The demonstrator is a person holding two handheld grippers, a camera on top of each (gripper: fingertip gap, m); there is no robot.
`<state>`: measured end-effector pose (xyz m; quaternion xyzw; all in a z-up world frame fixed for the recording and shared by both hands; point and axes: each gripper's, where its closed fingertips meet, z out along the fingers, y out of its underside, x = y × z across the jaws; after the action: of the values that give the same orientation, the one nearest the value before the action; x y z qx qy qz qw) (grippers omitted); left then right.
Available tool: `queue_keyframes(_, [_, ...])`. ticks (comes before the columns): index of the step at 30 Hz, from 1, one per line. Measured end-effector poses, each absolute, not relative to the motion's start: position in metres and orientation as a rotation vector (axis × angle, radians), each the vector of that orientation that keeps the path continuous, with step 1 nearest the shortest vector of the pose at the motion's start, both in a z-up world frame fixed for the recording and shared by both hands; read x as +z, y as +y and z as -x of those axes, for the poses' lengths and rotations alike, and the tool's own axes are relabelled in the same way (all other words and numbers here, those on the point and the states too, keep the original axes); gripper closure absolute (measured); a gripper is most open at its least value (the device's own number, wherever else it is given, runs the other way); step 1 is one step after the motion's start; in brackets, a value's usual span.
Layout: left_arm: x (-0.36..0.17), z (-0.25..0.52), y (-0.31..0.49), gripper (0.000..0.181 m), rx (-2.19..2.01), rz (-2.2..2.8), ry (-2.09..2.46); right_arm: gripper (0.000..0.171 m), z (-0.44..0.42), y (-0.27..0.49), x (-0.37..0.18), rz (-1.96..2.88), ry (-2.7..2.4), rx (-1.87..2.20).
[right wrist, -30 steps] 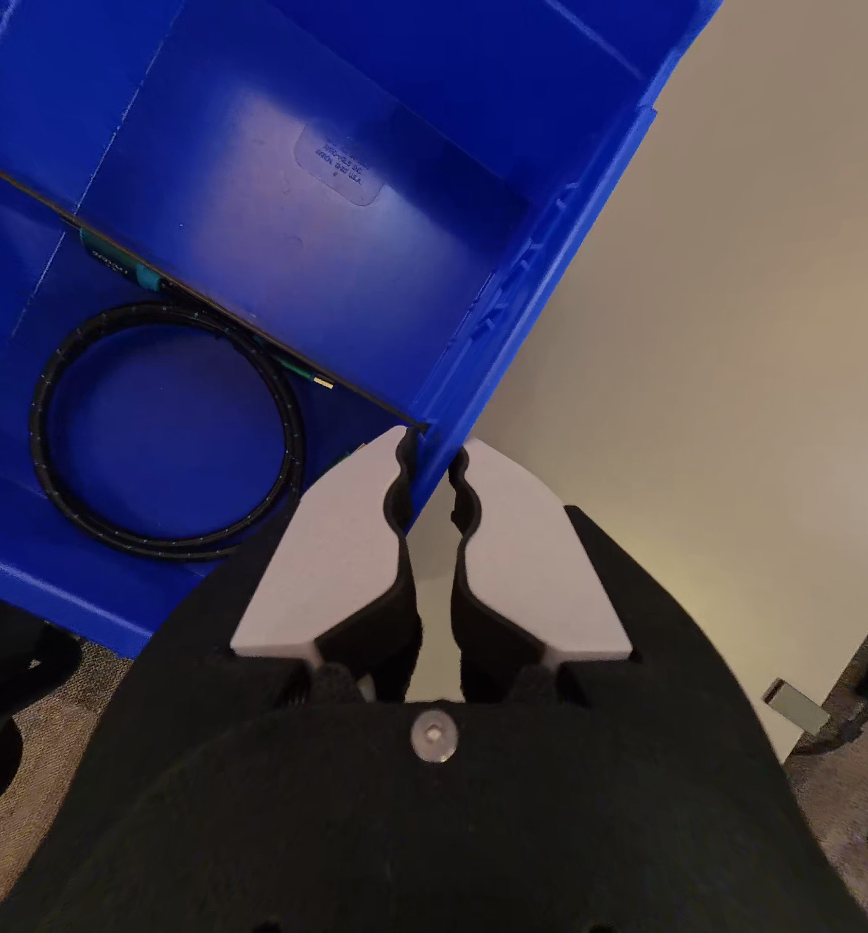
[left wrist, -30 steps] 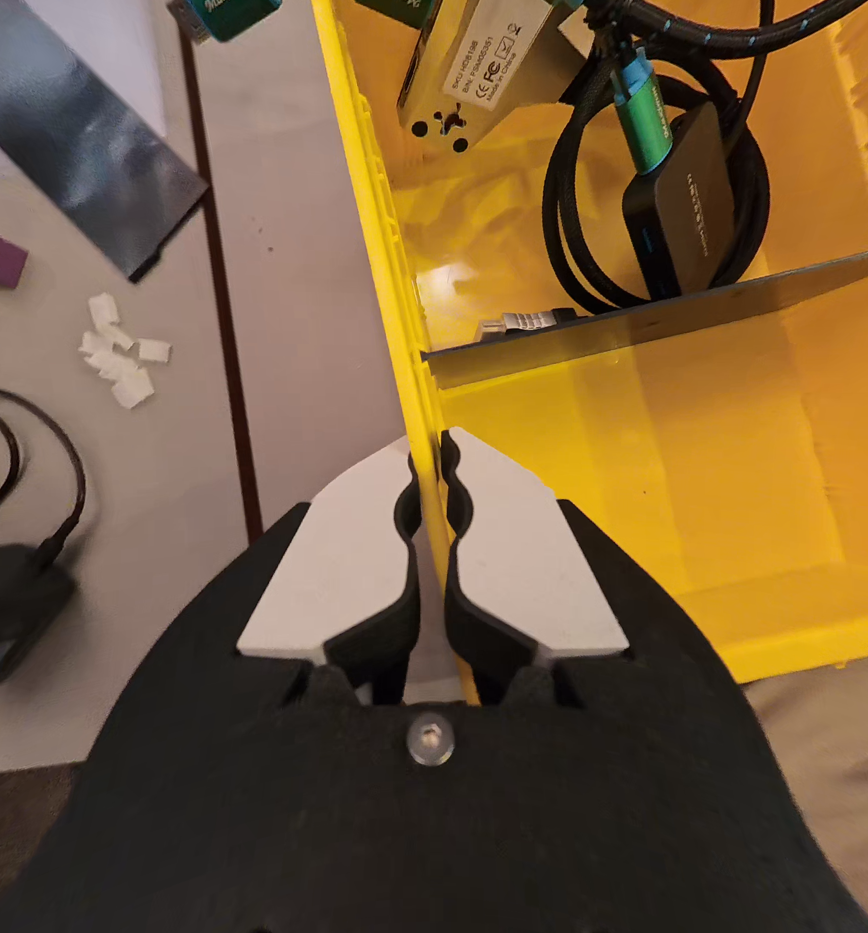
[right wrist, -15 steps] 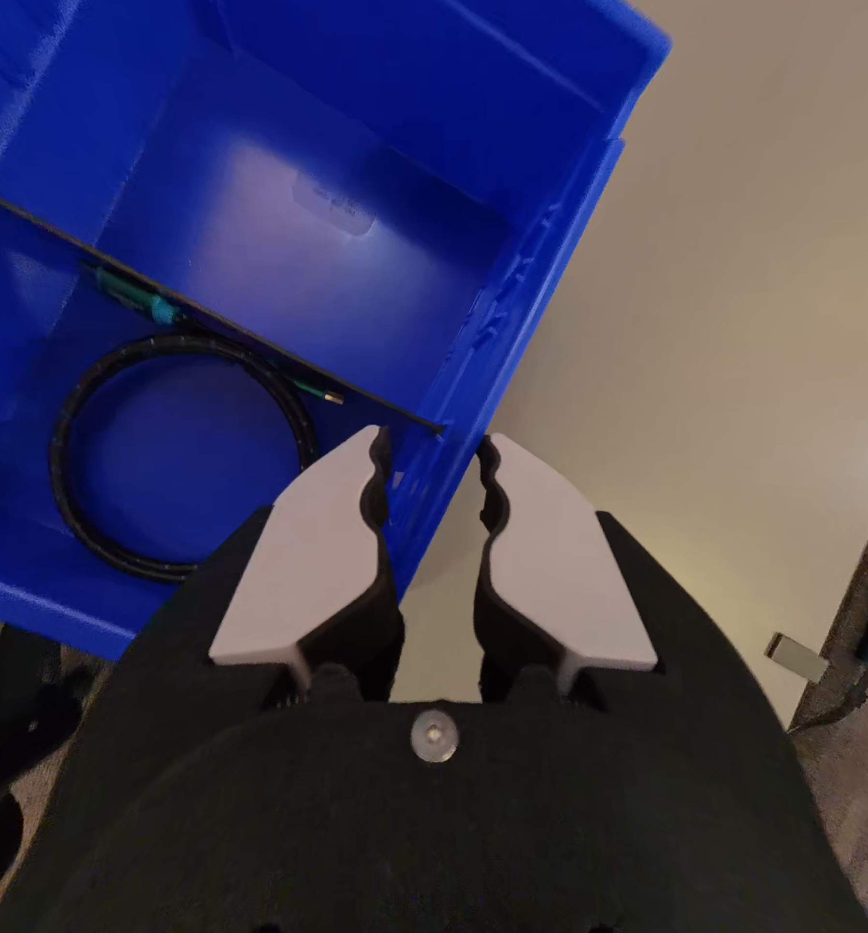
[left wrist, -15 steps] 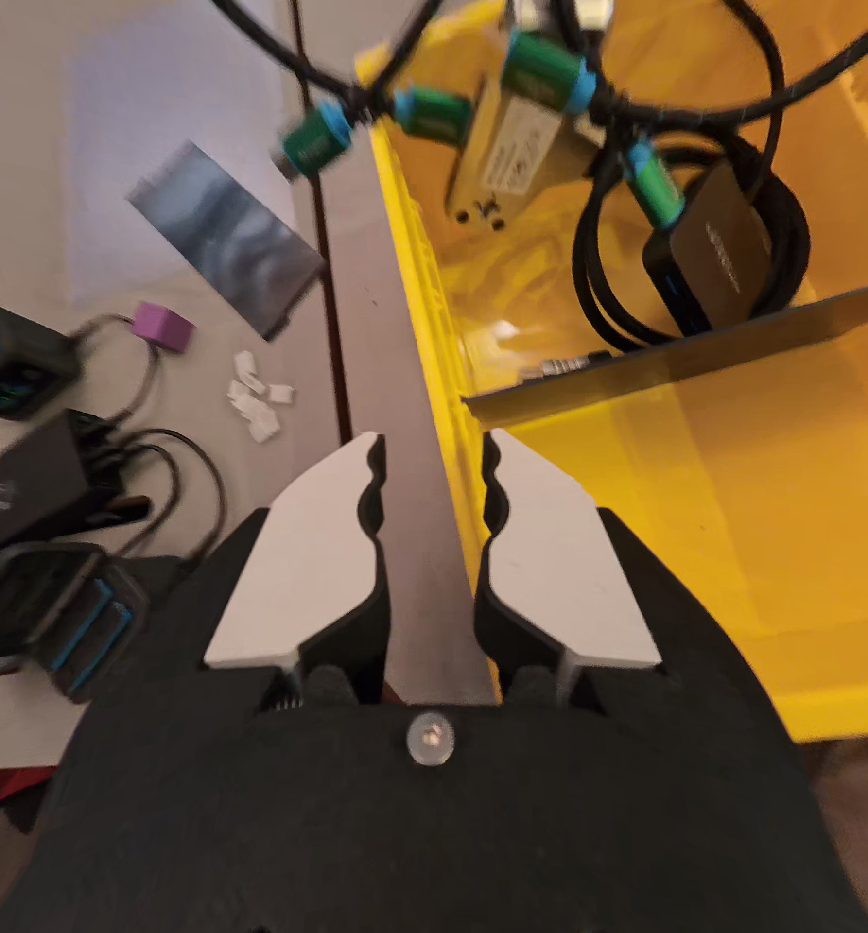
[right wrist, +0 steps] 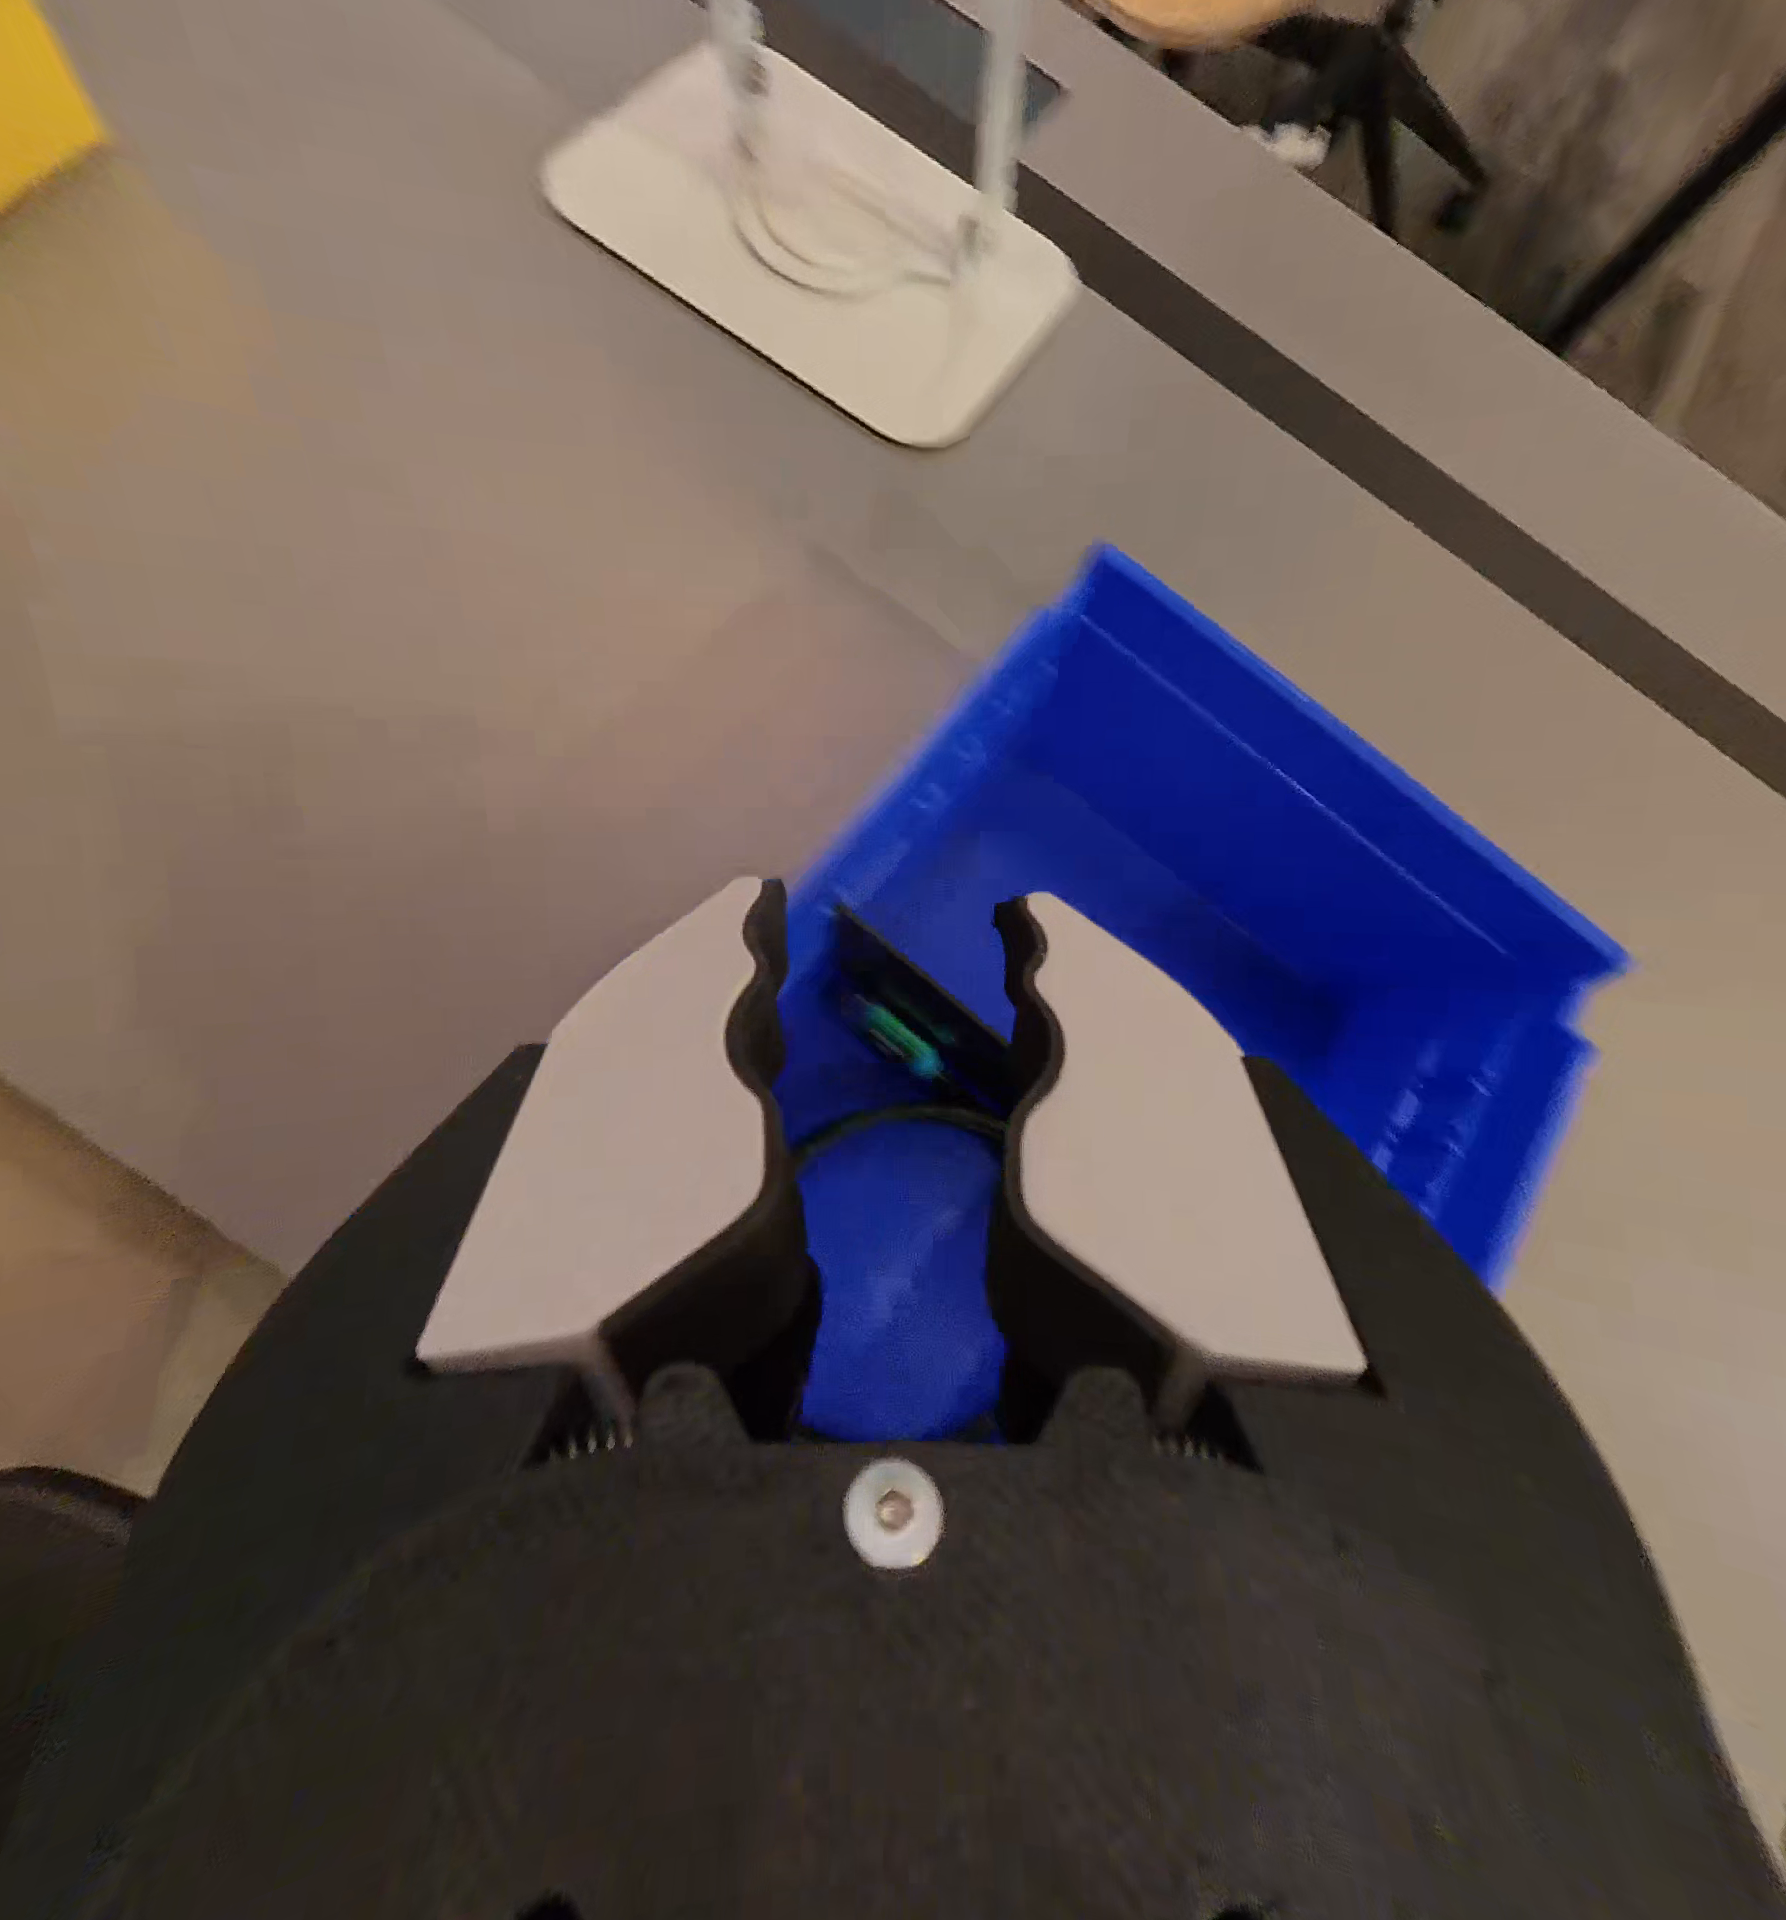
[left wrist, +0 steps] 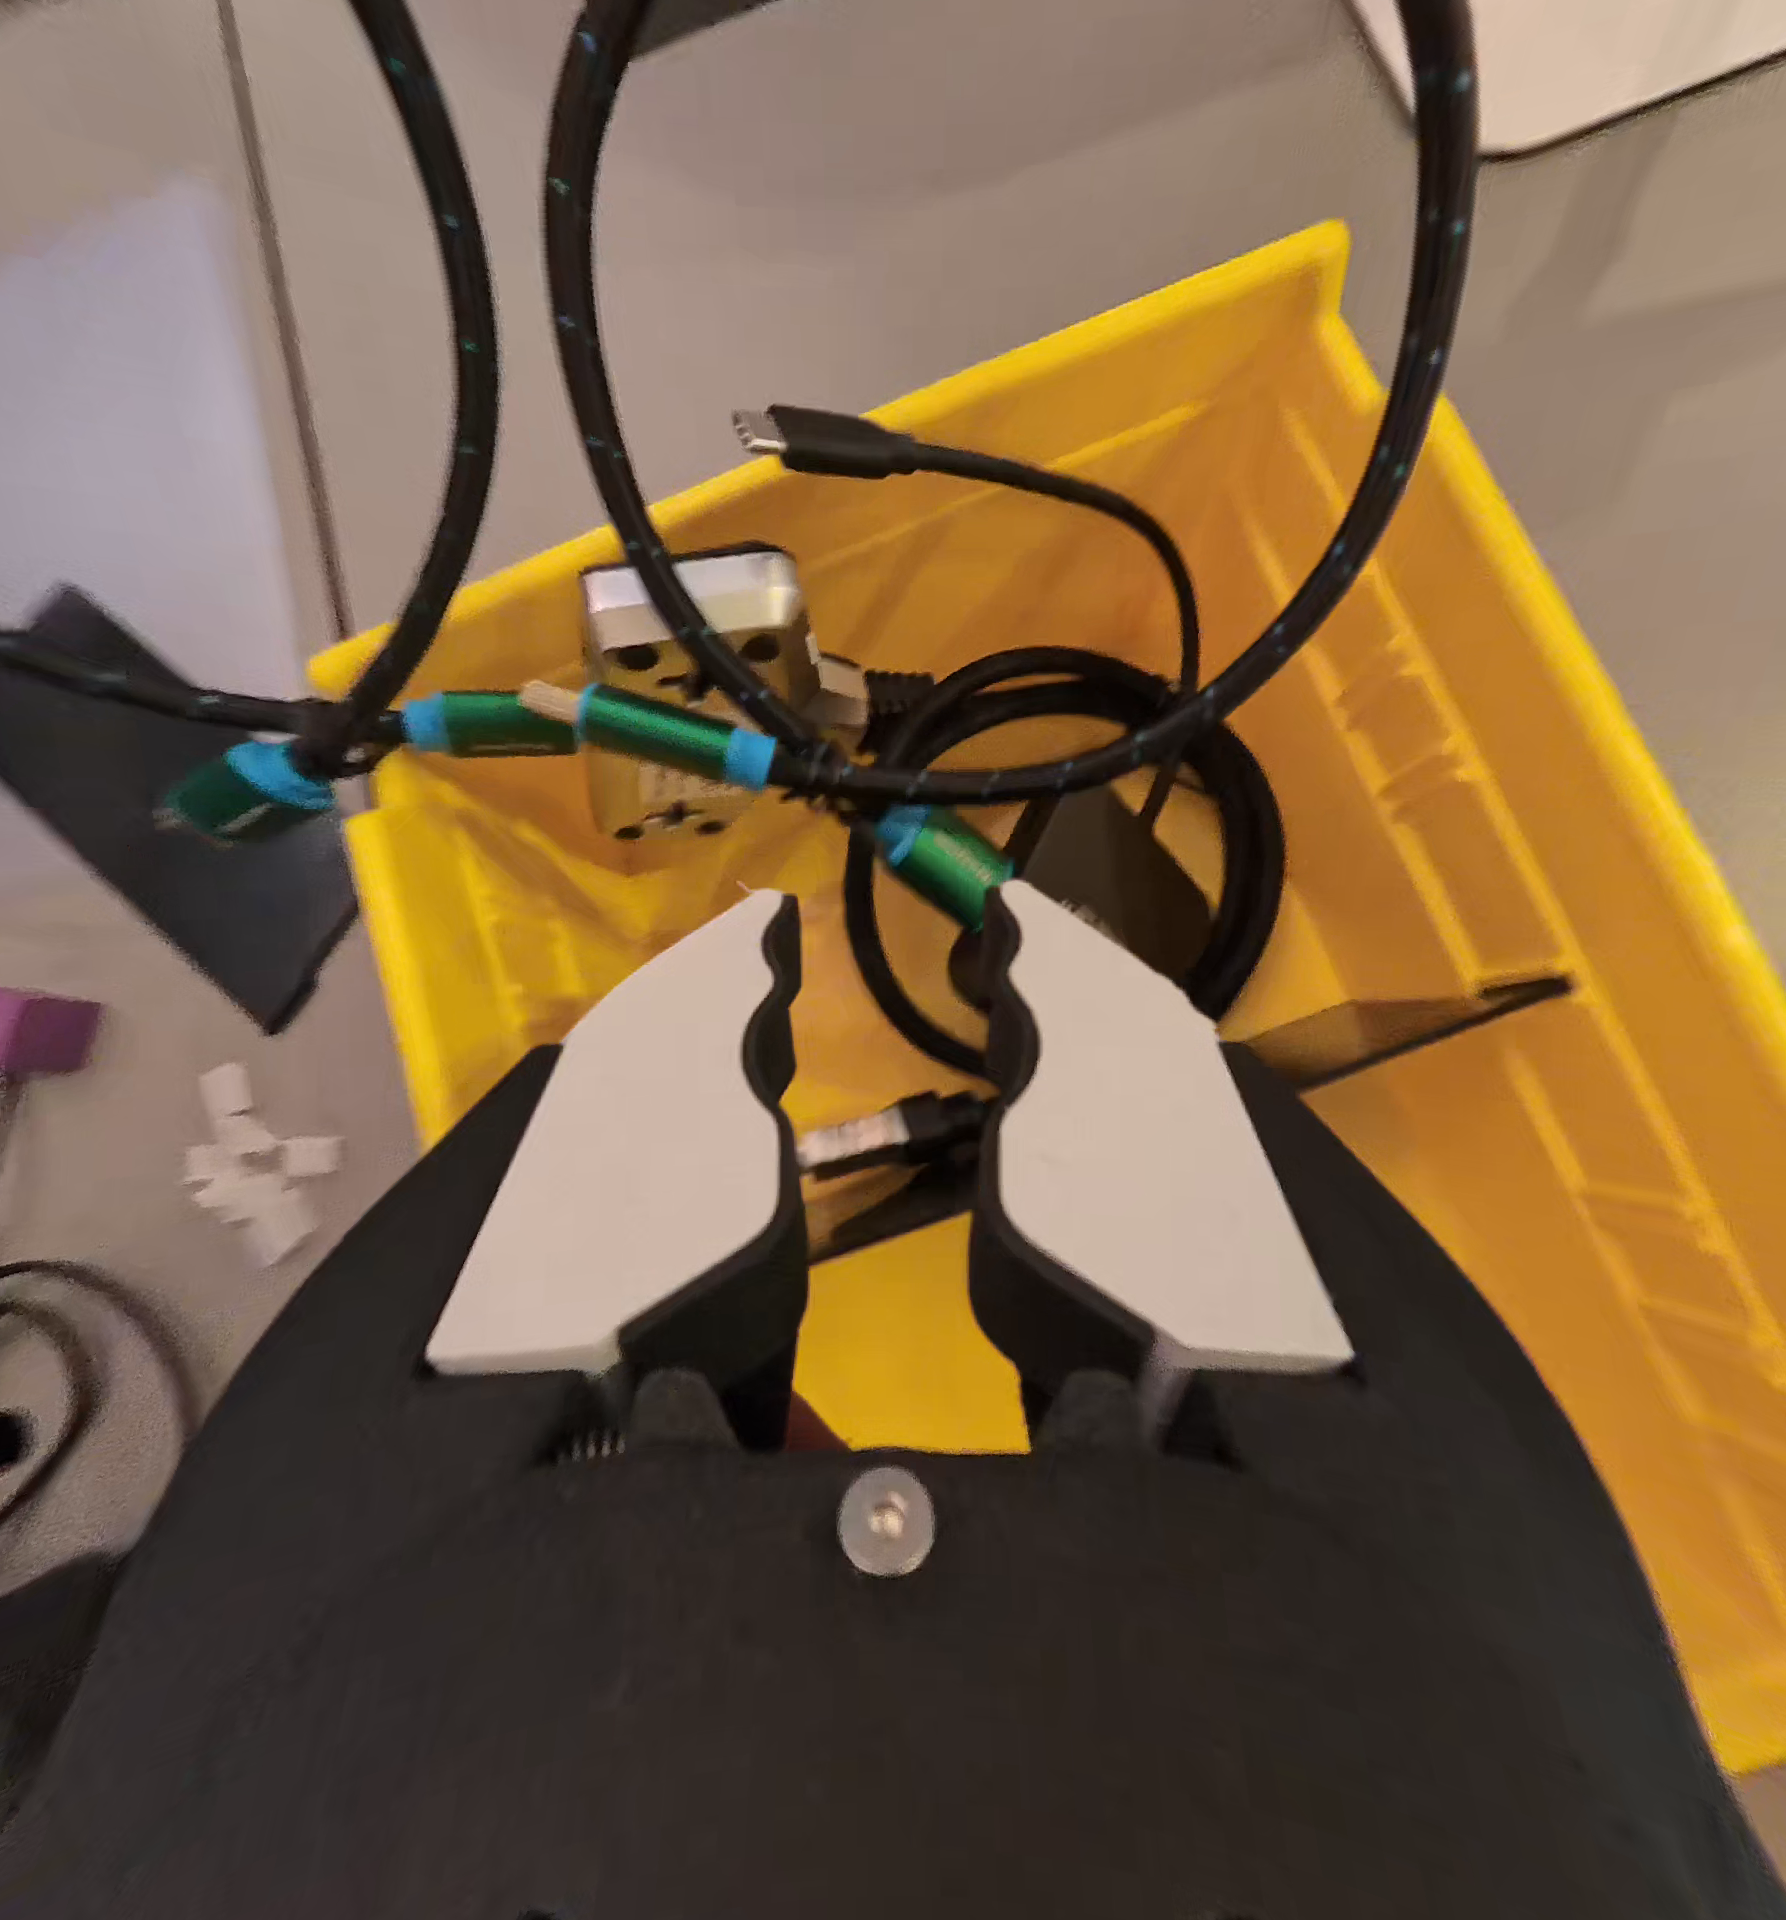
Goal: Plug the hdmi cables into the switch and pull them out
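In the left wrist view a yellow bin [left wrist: 1491,935] holds a silver switch box [left wrist: 702,665], a black adapter box [left wrist: 1107,883] and black braided HDMI cables [left wrist: 1429,436] with green plugs [left wrist: 660,727]. One green plug [left wrist: 245,795] hangs over the bin's left rim. My left gripper [left wrist: 889,909] is open and empty above the bin, just short of the tangle. In the right wrist view my right gripper [right wrist: 889,904] is open and empty over a blue bin [right wrist: 1284,831] that holds a coiled black cable with a green plug [right wrist: 899,1034].
A black divider [left wrist: 1408,1023] crosses the yellow bin. A dark sheet [left wrist: 172,831], white bits [left wrist: 255,1164], a purple block [left wrist: 11,1023] and black cables lie left of it. A white stand base [right wrist: 806,249] sits behind the blue bin. The table's edge runs at right. My hands' fingertips stand some 55 cm from each other.
Both grippers let go of the bin walls, opened wide and drew back and up. The left view now looks into the yellow bin, the right view over the blue bin from the other side.
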<state>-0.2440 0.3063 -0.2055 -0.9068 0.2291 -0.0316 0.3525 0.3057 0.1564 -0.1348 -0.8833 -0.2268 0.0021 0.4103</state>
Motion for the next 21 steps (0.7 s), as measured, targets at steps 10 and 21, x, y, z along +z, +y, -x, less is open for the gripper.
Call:
queue_keyframes(10, [-0.231,0.217,0.328,0.163,-0.362,2.412,0.535,0.131,-0.198,0.169,-0.159,2.216,-0.757,0.286])
queue_keyframes(21, [-0.181,0.204,0.323,0.170,-0.449,2.157,0.652,0.132,-0.114,0.171,-0.159,2.152,-0.886,0.502])
